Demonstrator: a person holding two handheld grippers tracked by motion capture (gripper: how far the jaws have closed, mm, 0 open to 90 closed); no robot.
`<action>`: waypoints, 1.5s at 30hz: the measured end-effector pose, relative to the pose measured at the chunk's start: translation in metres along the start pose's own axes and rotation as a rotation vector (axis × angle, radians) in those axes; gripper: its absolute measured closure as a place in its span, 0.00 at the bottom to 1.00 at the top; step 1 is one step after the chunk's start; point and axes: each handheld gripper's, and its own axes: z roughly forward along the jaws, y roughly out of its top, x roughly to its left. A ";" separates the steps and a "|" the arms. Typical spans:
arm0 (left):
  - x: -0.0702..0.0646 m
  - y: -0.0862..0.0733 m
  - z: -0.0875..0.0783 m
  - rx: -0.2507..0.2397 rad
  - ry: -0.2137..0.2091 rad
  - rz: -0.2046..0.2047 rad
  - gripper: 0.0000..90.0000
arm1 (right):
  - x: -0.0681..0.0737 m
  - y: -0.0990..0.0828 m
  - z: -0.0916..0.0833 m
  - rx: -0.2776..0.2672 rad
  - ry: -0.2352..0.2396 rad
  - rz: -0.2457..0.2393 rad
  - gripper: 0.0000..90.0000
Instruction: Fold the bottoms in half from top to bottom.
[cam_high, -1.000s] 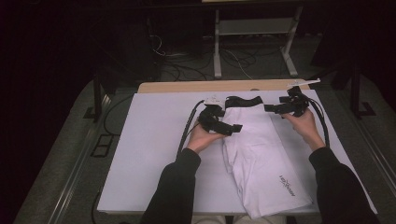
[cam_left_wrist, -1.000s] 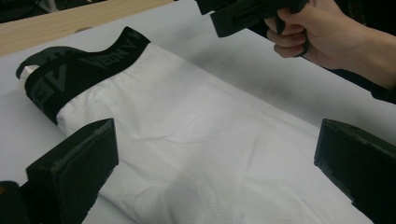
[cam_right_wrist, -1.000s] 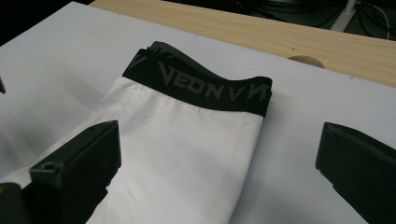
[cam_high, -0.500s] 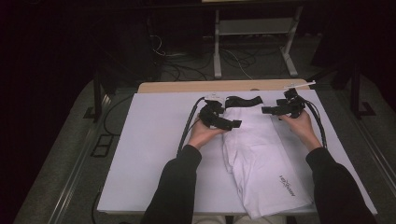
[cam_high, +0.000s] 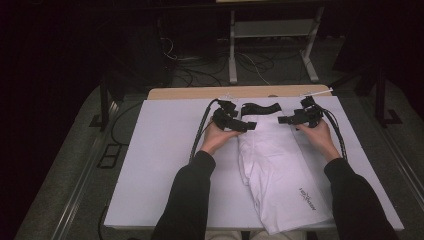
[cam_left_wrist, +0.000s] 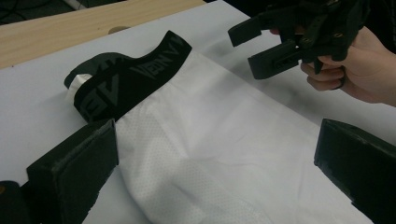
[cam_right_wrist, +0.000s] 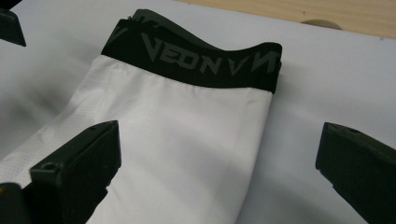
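- Left tool (cam_high: 248, 125), jaws wide apart and empty, hovering just over the near left edge of the white shorts (cam_high: 280, 170).
- Right tool (cam_high: 284, 119), likewise spread and gripping nothing, poised at the opposite edge, just short of the black waistband (cam_high: 261, 108).
- Between the two tools: the upper part of the folded shorts, lying flat on the white-covered counter (cam_high: 160, 165), waistband at the far end beyond both tools, legs running back toward the person.
- Step in hand, by the look of it: lining up both tools on either side of the waistband end, ahead of a pinch.
- Next move likely calling for a slight drop and a closing of each tool on the fabric edge, low enough to catch every layer, then a lift or fold together.
- On the waistband, in grey letters: "VEON" between V-shaped marks, repeated round the band.
- On the leg nearest the person: a small dark logo (cam_high: 308, 196), too small to read.
- Beyond the waistband: a bare wooden strip (cam_high: 200, 93) of the counter.
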 end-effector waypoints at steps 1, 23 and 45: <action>0.001 0.000 0.000 0.000 0.004 -0.008 0.00 | -0.001 0.000 0.000 0.004 -0.003 0.005 0.00; 0.038 -0.008 0.015 0.060 0.012 -0.140 0.03 | -0.021 -0.001 -0.003 0.105 0.018 0.094 0.15; 0.047 -0.018 0.028 0.073 -0.029 -0.209 0.28 | -0.030 -0.005 0.008 0.150 0.081 0.193 0.47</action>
